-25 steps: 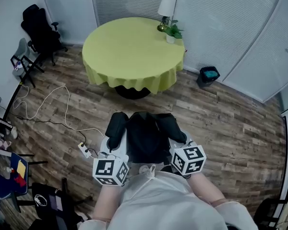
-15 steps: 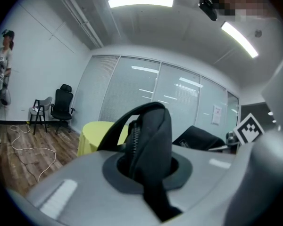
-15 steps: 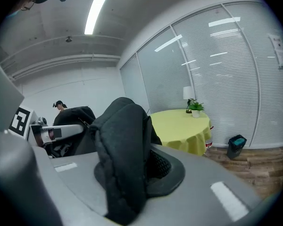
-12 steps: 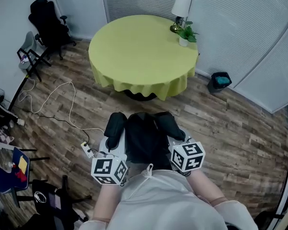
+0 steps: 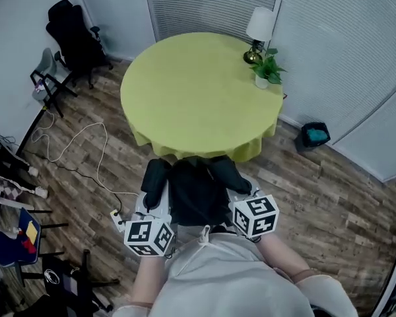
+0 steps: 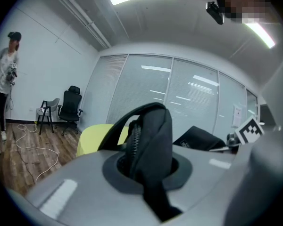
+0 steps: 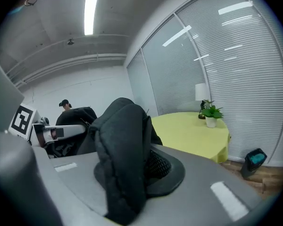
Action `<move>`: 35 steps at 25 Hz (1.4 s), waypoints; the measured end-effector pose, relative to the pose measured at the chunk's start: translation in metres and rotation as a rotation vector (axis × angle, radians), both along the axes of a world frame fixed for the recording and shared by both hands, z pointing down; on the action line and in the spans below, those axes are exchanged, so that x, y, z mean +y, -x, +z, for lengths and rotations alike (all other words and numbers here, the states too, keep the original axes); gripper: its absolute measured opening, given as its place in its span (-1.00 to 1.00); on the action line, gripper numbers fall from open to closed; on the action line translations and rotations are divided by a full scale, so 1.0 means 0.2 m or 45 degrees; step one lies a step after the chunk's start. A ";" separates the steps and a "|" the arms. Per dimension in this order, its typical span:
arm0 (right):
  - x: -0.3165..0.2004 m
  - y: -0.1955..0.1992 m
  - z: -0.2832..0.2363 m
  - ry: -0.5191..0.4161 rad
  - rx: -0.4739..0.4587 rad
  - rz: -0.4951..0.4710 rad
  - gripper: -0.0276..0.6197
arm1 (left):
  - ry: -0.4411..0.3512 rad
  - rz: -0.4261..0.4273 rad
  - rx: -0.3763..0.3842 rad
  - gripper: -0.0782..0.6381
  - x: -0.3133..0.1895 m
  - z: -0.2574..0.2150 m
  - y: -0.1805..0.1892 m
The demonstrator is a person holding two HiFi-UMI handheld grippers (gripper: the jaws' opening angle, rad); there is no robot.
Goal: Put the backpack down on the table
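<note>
The person is carrying the backpack [image 5: 197, 193] closer to the yellow tabletop [image 5: 191, 91] (its near edge is now meeting the bag in the head view), the left tool [image 6: 148, 167] and right tool [image 7: 131, 173] each pinching a fold of it, so the set-down is approaching.

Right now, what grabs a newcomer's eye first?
The round yellow-green table dominates the head view, with a lamp and potted plant at its far right edge. At its near edge, a black backpack hangs between left gripper and right gripper, each shut on it.
</note>
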State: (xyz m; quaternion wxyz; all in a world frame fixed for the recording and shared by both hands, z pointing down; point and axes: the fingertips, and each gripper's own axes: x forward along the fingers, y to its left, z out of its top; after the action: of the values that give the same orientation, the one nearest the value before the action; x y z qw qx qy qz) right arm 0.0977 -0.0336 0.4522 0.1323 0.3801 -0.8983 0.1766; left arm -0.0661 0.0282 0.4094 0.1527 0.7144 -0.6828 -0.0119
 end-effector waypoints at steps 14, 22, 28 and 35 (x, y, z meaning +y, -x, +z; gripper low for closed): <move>-0.86 -0.08 -0.01 0.009 0.025 -0.024 -0.82 | 0.006 -0.019 0.056 -0.70 -0.83 0.03 -0.06; -1.30 0.09 -0.04 0.007 0.021 0.085 -0.82 | 0.000 0.110 0.066 -0.70 -1.35 0.00 0.13; -1.67 0.29 -0.10 -0.011 0.030 0.166 -0.82 | -0.013 0.196 0.058 -0.70 -1.76 -0.05 0.35; -2.05 0.57 -0.13 -0.012 0.011 0.222 -0.82 | -0.028 0.269 0.035 -0.70 -2.16 -0.10 0.65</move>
State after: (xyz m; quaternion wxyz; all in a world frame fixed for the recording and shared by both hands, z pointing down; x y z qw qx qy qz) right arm -0.0168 -0.4430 0.4260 0.1184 0.4582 -0.8620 0.1814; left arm -0.1955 -0.4047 0.3890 0.1548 0.7838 -0.6013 -0.0130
